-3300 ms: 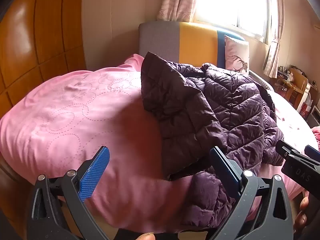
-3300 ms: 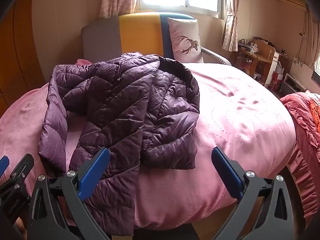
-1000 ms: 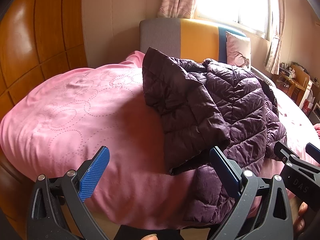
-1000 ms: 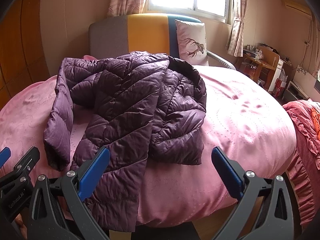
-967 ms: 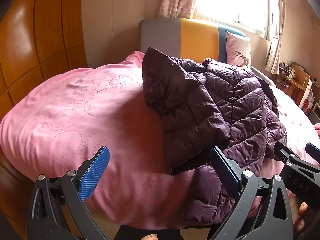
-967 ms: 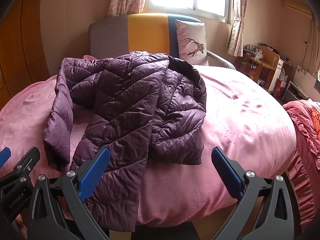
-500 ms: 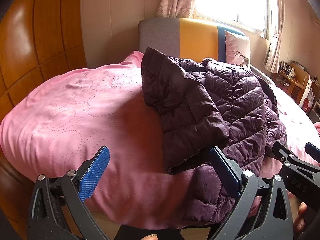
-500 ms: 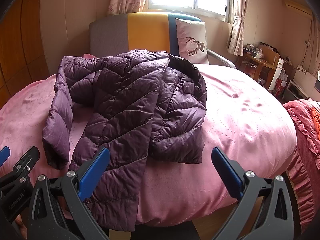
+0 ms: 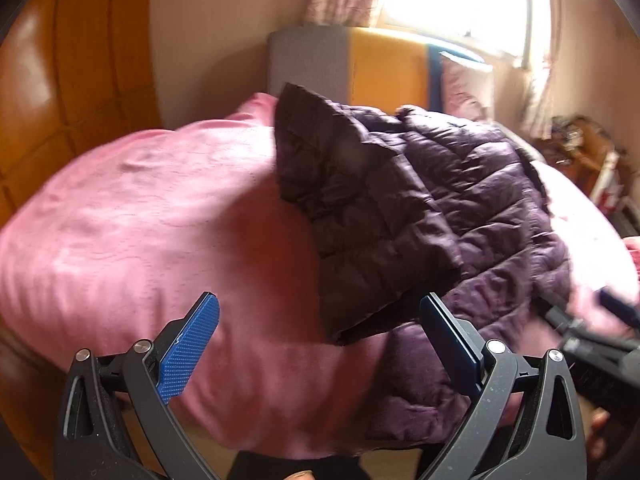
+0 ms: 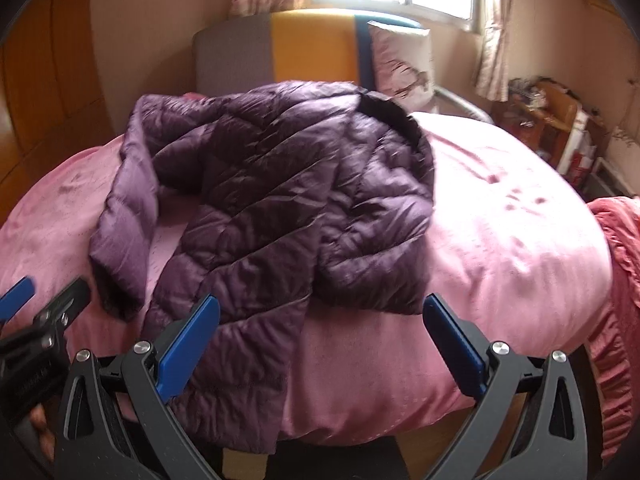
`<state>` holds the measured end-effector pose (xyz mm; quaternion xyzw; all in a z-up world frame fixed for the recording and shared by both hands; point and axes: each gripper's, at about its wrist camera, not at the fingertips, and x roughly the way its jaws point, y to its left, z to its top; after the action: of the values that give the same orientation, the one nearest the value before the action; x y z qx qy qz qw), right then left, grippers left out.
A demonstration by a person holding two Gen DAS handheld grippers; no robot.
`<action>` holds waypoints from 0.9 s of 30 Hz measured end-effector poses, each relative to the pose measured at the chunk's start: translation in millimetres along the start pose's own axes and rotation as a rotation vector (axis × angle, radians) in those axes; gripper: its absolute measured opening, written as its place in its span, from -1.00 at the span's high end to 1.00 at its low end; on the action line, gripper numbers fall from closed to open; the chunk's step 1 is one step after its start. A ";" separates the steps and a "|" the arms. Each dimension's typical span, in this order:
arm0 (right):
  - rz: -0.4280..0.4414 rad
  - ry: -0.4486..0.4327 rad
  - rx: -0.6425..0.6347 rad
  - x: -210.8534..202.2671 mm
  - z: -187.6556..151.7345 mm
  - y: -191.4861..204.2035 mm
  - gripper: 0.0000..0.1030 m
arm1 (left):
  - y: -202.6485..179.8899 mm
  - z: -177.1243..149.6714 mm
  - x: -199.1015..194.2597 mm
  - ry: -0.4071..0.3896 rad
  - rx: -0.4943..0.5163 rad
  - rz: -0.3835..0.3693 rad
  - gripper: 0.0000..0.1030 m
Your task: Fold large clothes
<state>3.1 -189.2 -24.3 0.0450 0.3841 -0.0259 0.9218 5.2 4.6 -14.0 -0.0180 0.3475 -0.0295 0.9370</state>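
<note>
A dark purple quilted puffer jacket [image 10: 288,200] lies crumpled on a pink bed [image 10: 500,240], its hem hanging over the near edge. In the left wrist view the jacket [image 9: 420,208] fills the right half, one sleeve folded toward the left. My left gripper [image 9: 320,332] is open just short of the bed's near edge, the sleeve end beyond its right finger. My right gripper [image 10: 320,332] is open too, its left finger in front of the jacket's hem. Nothing is held. Both views are blurred.
A grey, yellow and blue headboard [image 10: 288,48] and a deer-print pillow [image 10: 400,60] stand at the far end. Wooden wardrobe panels [image 9: 60,80] line the left wall. A cluttered desk [image 10: 552,120] and a red ruffled cover [image 10: 616,280] are at the right.
Both grippers have moved closer to the bed and the jacket looks larger. The frames now are motion-blurred. Both stay open and the jacket lies as before.
</note>
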 end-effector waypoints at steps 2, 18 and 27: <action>0.058 0.025 -0.015 5.1 -5.0 -0.9 -0.94 | 11.0 6.4 1.7 0.001 -0.062 -0.047 -0.92; 0.170 0.051 -0.355 35.0 -24.6 40.2 0.79 | 4.0 27.4 89.5 0.197 0.023 -0.174 0.78; -0.217 -0.147 -0.165 13.3 56.3 -98.6 0.81 | 80.7 48.1 88.2 0.162 -0.154 -0.194 1.00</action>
<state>44.1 -293.3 -0.5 -0.0748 0.3190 -0.0971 0.9398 106.7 79.8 -39.2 -0.1209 0.4197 -0.0943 0.8946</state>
